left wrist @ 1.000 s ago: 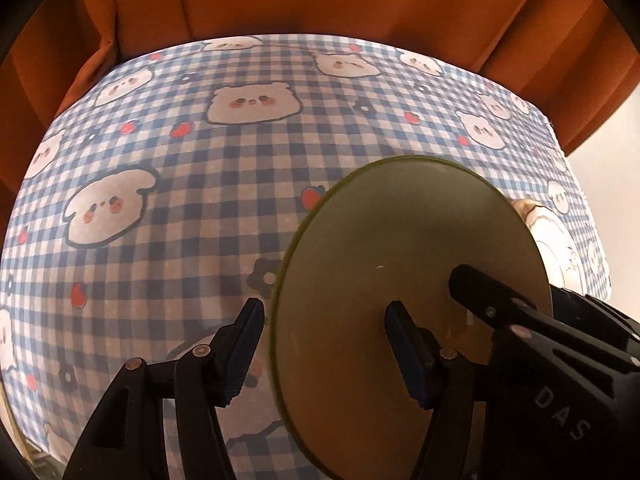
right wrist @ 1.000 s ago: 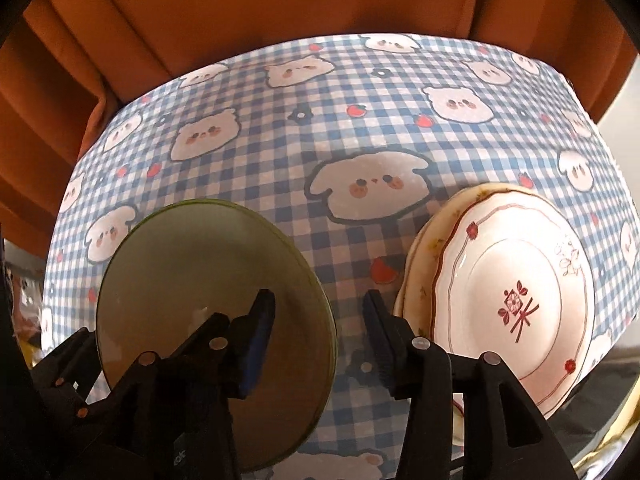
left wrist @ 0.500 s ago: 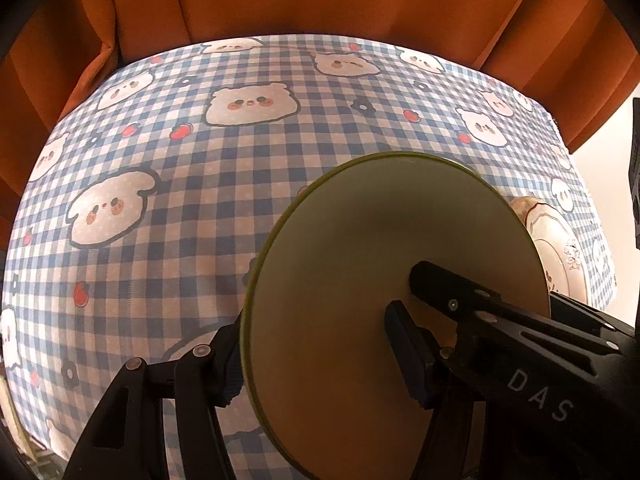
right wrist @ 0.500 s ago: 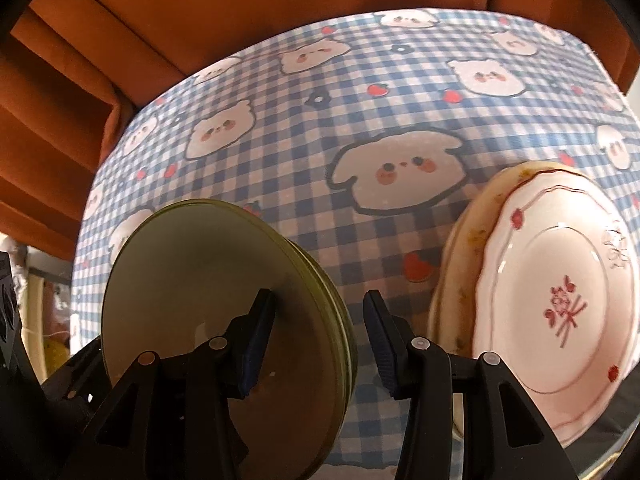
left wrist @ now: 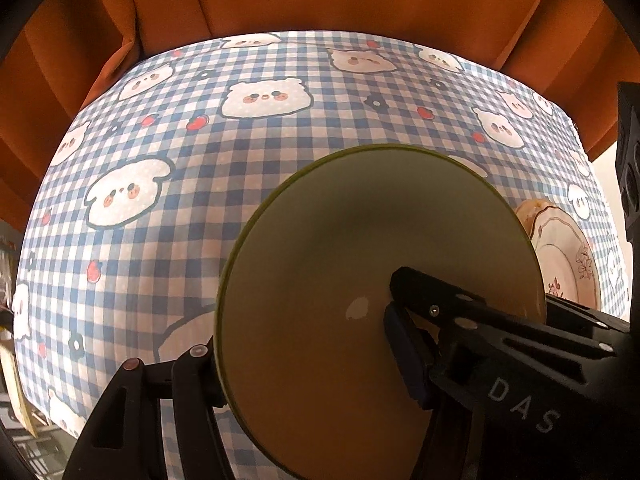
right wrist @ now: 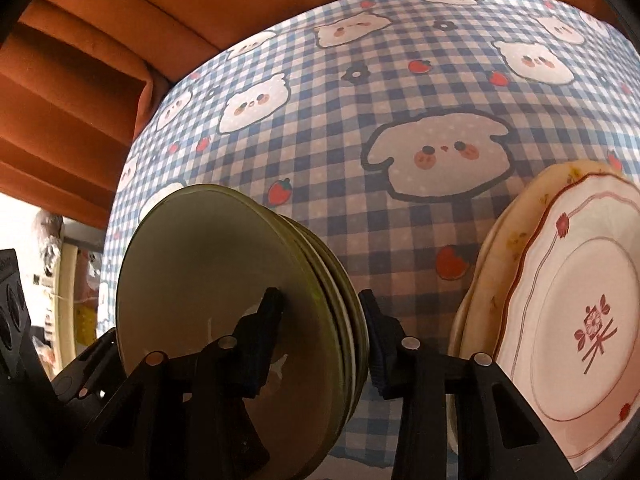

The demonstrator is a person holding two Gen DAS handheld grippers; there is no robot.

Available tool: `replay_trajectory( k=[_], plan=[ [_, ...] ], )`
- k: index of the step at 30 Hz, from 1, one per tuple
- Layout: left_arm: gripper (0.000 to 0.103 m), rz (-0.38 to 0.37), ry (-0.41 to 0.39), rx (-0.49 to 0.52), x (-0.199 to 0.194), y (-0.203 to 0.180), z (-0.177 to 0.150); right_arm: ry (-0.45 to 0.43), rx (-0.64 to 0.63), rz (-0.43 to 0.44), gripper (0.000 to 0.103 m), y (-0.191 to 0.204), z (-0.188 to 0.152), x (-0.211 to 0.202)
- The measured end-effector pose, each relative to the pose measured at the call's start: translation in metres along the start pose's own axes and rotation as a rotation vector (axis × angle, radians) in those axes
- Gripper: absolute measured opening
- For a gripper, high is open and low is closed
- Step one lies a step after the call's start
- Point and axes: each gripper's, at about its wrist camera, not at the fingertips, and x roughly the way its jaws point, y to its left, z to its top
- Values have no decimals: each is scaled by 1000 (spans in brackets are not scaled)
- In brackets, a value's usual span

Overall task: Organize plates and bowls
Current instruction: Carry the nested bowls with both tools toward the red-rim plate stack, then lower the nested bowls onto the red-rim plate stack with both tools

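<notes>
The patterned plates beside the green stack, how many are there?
2 that I can make out: a white plate with red flowers on top, and a cream plate under it, its rim peeking out on the left. More could be hidden beneath.

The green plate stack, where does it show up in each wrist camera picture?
Left wrist: green plate stack fills the lower centre and right, its rim between the left gripper fingers.
Right wrist: green plate stack sits lower left, its edge between the right gripper fingers.
Shared landmark: the white floral plate, right of the stack in both.
</notes>
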Motion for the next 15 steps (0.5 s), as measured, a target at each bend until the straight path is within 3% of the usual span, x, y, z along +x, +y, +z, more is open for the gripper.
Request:
replay_trajectory(
  k=[4,15],
  plan=[
    [62,-17,9,-33,-5,2,-5,-6,-26,-30,43,5,-3,-4],
    [62,-58,-39,22,-38,9,-5,-49,6,-72,43,23,-12,-31]
  ],
)
